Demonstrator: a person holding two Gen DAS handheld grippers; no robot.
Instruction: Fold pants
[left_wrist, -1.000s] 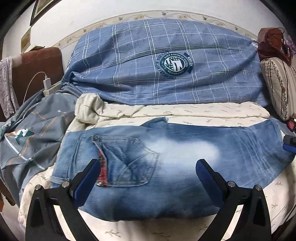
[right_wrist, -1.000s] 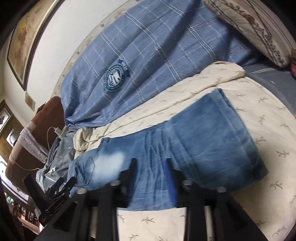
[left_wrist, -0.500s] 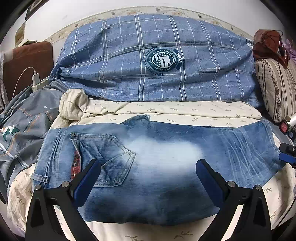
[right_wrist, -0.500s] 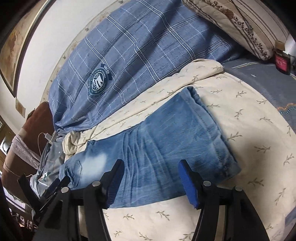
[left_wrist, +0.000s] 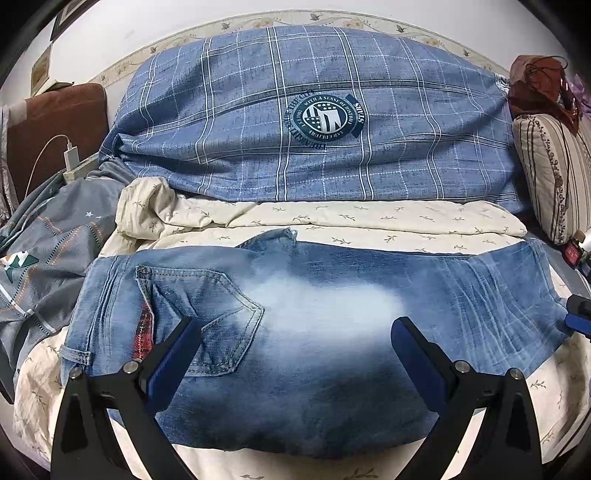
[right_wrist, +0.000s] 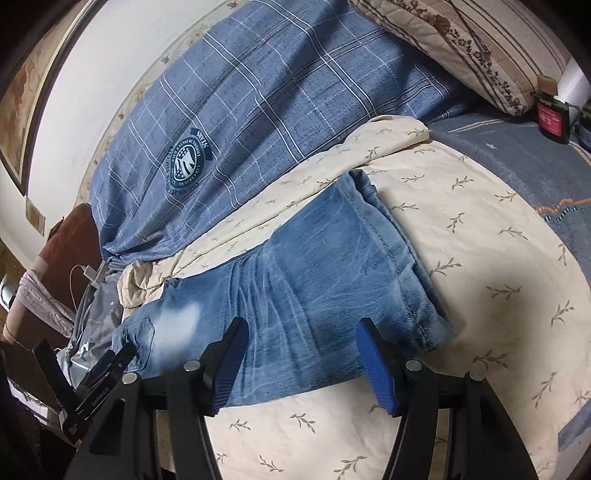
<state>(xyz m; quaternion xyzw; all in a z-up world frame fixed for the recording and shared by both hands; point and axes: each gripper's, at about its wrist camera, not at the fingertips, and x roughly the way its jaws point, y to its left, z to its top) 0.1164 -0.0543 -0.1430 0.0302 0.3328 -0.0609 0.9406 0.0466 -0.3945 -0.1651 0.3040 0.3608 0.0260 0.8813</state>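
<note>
Faded blue jeans (left_wrist: 314, 332) lie folded lengthwise across the cream leaf-print bed sheet (left_wrist: 369, 221), waistband and back pocket (left_wrist: 207, 310) at the left, leg hems at the right (right_wrist: 402, 266). My left gripper (left_wrist: 295, 343) is open and empty, hovering over the seat of the jeans near their front edge. My right gripper (right_wrist: 303, 354) is open and empty, just above the lower legs near the hem end. Its blue pad tip shows at the right edge of the left wrist view (left_wrist: 578, 319). The left gripper shows at the lower left of the right wrist view (right_wrist: 99, 373).
A blue plaid duvet (left_wrist: 314, 122) is piled behind the jeans. A grey blanket (left_wrist: 48, 258) lies at the left, with a charger and cable (left_wrist: 70, 158) near it. A striped pillow (left_wrist: 554, 177) and small bottles (right_wrist: 550, 114) sit at the right.
My right gripper has opened from a narrow gap to wide and let go of the denim near the hem. The left gripper has shifted slightly over the jeans and stayed open.
</note>
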